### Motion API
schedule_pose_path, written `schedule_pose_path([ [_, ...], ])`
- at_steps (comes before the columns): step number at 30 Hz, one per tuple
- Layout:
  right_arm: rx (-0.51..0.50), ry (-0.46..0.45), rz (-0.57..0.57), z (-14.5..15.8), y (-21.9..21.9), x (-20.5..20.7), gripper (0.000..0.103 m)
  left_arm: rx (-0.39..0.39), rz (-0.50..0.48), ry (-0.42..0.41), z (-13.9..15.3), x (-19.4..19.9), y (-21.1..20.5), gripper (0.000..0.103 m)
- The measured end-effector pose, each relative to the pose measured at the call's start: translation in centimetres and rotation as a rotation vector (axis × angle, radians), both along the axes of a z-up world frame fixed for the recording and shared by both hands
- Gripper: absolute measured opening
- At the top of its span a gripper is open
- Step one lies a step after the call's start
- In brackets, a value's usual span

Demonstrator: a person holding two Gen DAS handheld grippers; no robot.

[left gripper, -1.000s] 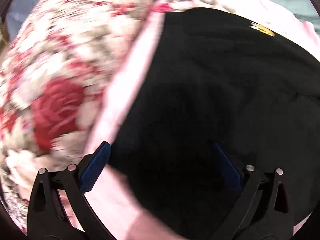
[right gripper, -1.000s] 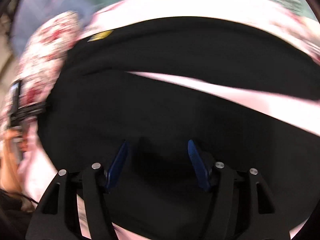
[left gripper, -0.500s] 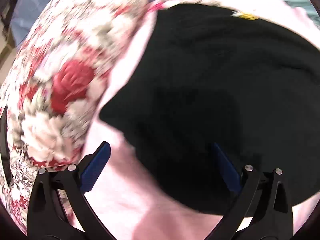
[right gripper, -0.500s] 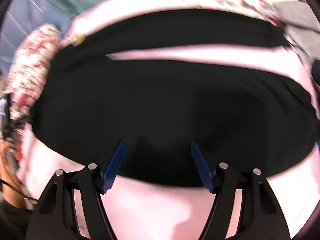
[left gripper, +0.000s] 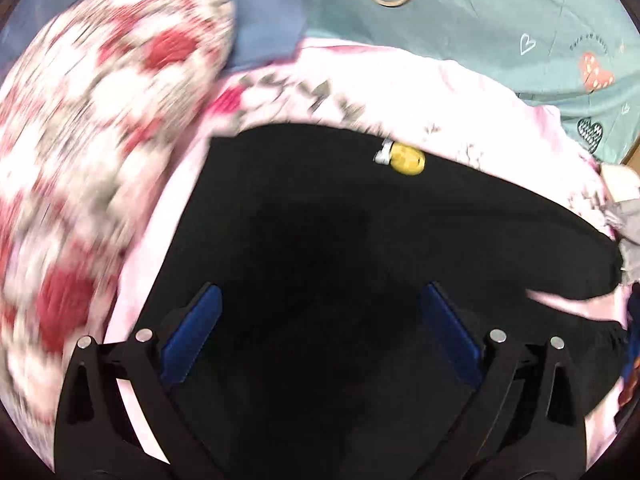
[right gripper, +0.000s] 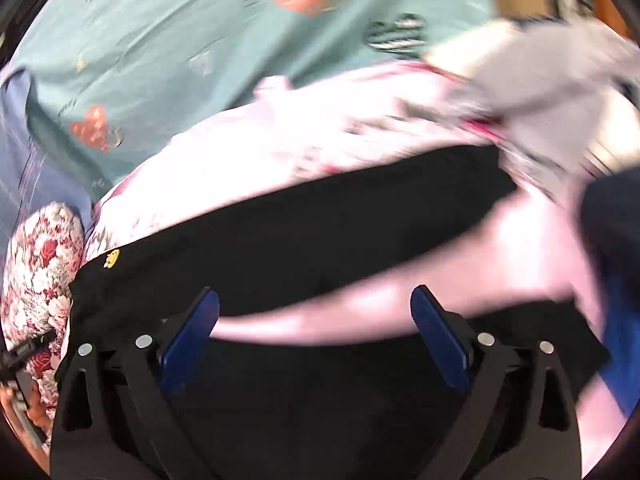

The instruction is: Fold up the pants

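Observation:
Black pants lie spread on a pink bedsheet, with a small yellow tag at their far edge. My left gripper is open and empty above the pants' left end. In the right wrist view the pants show two legs with a strip of pink sheet between them, and the yellow tag at the left. My right gripper is open and empty above the legs.
A red and white floral pillow lies left of the pants, also in the right wrist view. A teal heart-print cloth lies behind. Grey and white clothes and a dark blue item lie at the right.
Both grippers have pulled back and up from the pants, so more of the bed shows. The right gripper's jaws have widened. The views have swung toward the far teal cloth.

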State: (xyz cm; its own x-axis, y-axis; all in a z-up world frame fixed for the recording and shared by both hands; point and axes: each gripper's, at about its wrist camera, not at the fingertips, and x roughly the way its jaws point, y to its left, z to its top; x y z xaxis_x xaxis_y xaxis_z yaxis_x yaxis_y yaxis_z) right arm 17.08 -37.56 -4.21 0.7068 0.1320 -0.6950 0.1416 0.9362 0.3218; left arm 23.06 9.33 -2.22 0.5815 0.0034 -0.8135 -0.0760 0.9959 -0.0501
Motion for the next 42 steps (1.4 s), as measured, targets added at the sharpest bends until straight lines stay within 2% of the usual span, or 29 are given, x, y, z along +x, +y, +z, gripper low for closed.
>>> schedule_pose_path([
  [1, 0.027, 0.011, 0.08, -0.4, 1.4, 2.8, 0.097, 0.02, -0.004, 0.003, -0.3, 1.1, -0.4, 0.101],
  [3, 0.071, 0.065, 0.193, -1.5, 3.9, 5.2, 0.097, 0.039, -0.022, 0.026, -1.6, 4.5, -1.0, 0.101],
  [5, 0.117, 0.182, 0.301, -4.0, 6.8, 8.9, 0.097, 0.043, -0.033, 0.063, -3.0, 6.9, -0.7, 0.101],
  [7, 0.093, 0.277, 0.343, -5.9, 8.4, 11.4, 0.098, 0.077, -0.009, 0.098, -4.9, 8.8, -0.5, 0.101],
  [9, -0.025, 0.242, 0.377, -5.6, 8.8, 11.7, 0.101, 0.13, 0.026, 0.122, -6.7, 9.9, 1.0, 0.101],
  [10, -0.112, 0.247, 0.351, -5.4, 8.5, 11.9, 0.101, 0.093, 0.013, 0.103, -6.8, 9.5, 1.8, 0.101],
  [11, -0.206, 0.272, 0.286, -5.5, 7.6, 12.3, 0.101, 0.058, 0.016, 0.1, -7.0, 9.5, 2.9, 0.101],
  [12, -0.338, 0.322, 0.167, -5.8, 6.1, 13.0, 0.102, 0.055, 0.029, 0.108, -6.9, 9.3, 3.5, 0.101],
  [14, -0.342, 0.269, 0.054, -4.5, 3.6, 13.1, 0.102, 0.061, 0.06, 0.109, -6.0, 8.9, 4.5, 0.101],
  [16, -0.301, 0.182, 0.074, -2.7, 3.7, 12.8, 0.102, 0.05, 0.061, 0.028, -3.7, 7.7, 5.2, 0.101],
  [19, -0.29, 0.056, 0.188, -0.3, 6.4, 12.6, 0.102, 0.186, 0.154, -0.124, -0.3, 6.0, 6.4, 0.101],
  [22, -0.266, 0.012, 0.334, 0.0, 10.5, 13.3, 0.102, 0.08, 0.161, -0.143, 0.8, 5.4, 8.5, 0.101],
  [23, -0.27, 0.005, 0.37, -0.1, 11.8, 13.5, 0.102, 0.063, 0.15, -0.127, 0.7, 5.3, 8.8, 0.101],
  [26, -0.332, -0.009, 0.48, -1.1, 16.6, 14.9, 0.102, 0.099, 0.144, -0.06, -1.5, 7.1, 9.5, 0.101],
  [28, -0.351, -0.009, 0.529, -1.8, 19.0, 16.1, 0.102, 0.134, 0.165, -0.049, -2.9, 7.8, 9.9, 0.101],
  [32, -0.354, 0.004, 0.586, -2.9, 20.4, 17.8, 0.102, 0.207, 0.217, -0.064, -4.9, 9.1, 10.9, 0.101],
  [35, -0.366, 0.026, 0.624, -3.9, 21.3, 18.9, 0.102, 0.152, 0.217, -0.019, -6.4, 10.6, 11.8, 0.101],
  [38, -0.398, 0.048, 0.641, -4.9, 22.0, 19.8, 0.102, 0.109, 0.184, -0.044, -6.9, 11.3, 11.3, 0.1],
  [40, -0.392, 0.087, 0.645, -5.7, 22.6, 20.4, 0.096, 0.084, 0.148, -0.057, -7.0, 11.7, 10.8, 0.085],
  [42, -0.394, 0.064, 0.651, -5.9, 23.4, 20.0, 0.09, 0.09, 0.116, -0.064, -6.8, 11.9, 10.2, 0.074],
])
